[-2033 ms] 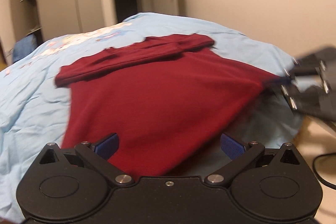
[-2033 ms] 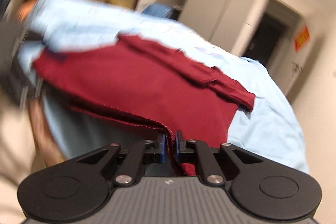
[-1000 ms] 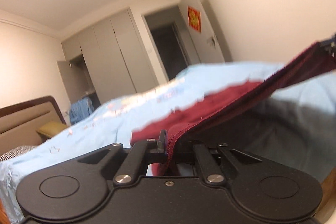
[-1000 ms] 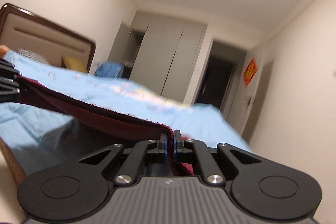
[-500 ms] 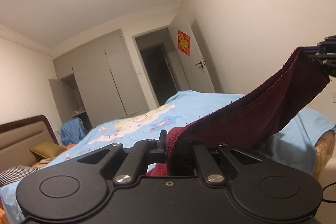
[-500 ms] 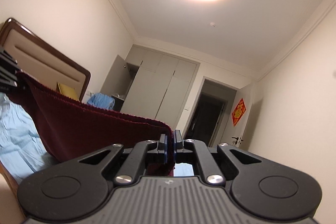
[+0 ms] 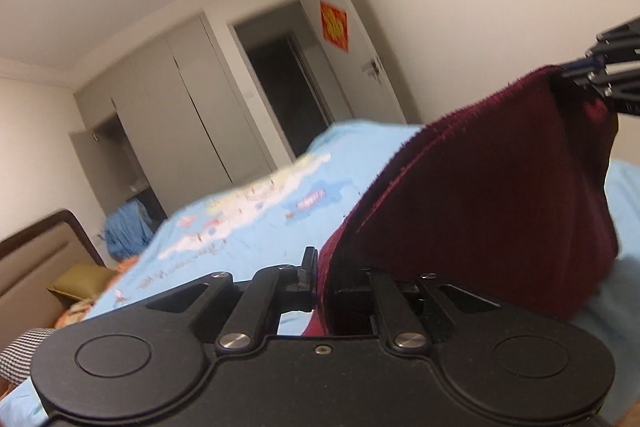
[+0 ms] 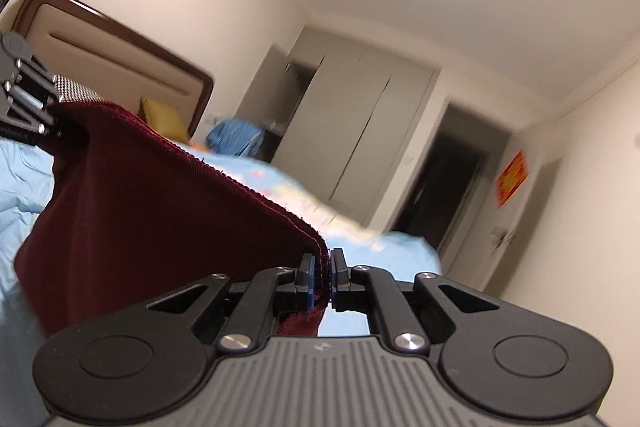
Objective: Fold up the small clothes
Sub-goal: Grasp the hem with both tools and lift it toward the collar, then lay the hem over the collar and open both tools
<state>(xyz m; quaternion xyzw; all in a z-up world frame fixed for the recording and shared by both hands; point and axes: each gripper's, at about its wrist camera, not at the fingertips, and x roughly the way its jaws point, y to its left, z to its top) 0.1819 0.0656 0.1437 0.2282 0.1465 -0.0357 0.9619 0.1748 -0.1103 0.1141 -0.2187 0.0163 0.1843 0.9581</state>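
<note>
A dark red knit garment (image 7: 480, 203) hangs in the air between both grippers, above the light blue bed cover (image 7: 248, 223). My left gripper (image 7: 320, 277) is shut on one corner of its hem. My right gripper (image 8: 321, 275) is shut on the other corner of the same hem. The hem edge stretches between them; the garment (image 8: 132, 211) droops below it toward the bed. In the left wrist view the right gripper (image 7: 588, 73) shows at the far right edge; in the right wrist view the left gripper (image 8: 48, 131) shows at the far left.
A bed with a brown headboard (image 8: 120, 39) fills the lower scene, with a yellow pillow (image 8: 164, 119) and a checked cushion (image 7: 20, 351). Grey wardrobes (image 8: 360, 131), a dark doorway (image 7: 288, 83) and a blue cloth heap (image 8: 236, 139) stand at the far wall.
The left gripper shut on the garment's hem. Both grippers lifted it off the bed. In the last half second both views tipped back down, bringing more of the bed into view.
</note>
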